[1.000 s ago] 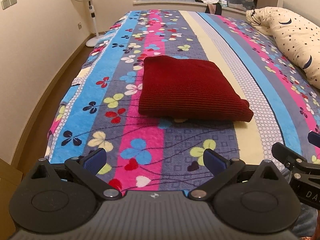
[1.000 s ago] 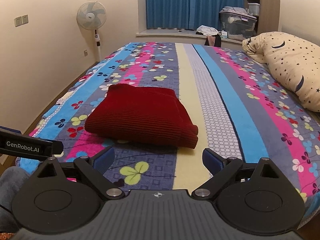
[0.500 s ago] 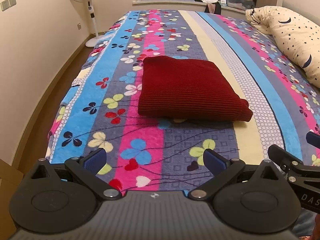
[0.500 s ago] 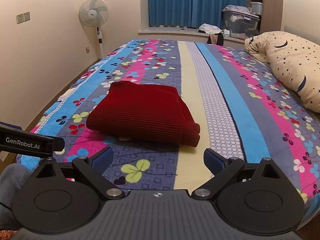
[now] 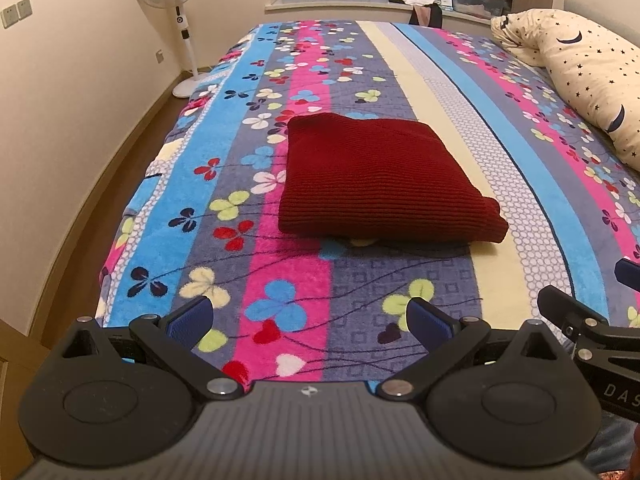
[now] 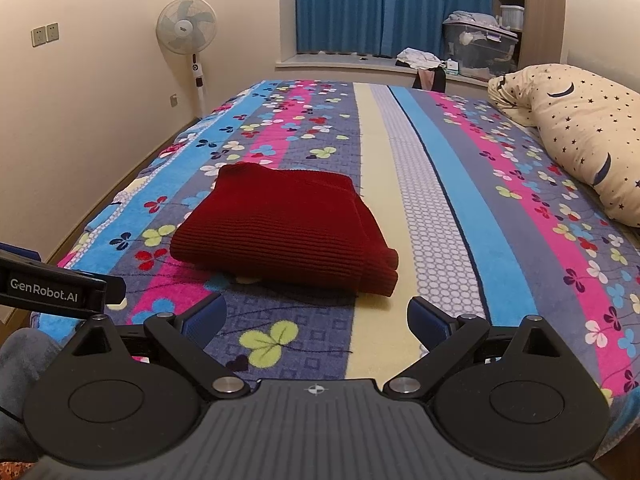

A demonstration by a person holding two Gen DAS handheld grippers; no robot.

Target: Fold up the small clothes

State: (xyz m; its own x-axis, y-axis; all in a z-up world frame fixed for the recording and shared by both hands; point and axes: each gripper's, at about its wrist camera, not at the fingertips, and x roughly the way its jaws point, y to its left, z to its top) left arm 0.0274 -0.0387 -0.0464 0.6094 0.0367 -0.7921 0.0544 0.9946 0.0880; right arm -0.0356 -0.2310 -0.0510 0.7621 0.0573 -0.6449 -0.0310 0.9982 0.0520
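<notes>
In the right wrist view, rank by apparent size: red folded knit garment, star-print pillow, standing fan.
1. Red folded knit garment, though it lies nearest the camera.
2. Star-print pillow, close behind and partly cut off by the frame, so unsure.
3. Standing fan, farthest away.

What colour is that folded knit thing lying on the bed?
Dark red, with a fine ribbed knit. The folded sweater shows best in the left wrist view.

Bedroom surroundings
Striped floral fleece blanket (image 6: 460,208) covers the bed; cream star-and-moon pillow (image 6: 580,132) far right; white pedestal fan (image 6: 186,26) far left; blue curtains (image 6: 380,4) behind; clear plastic storage bin (image 6: 480,46).
</notes>
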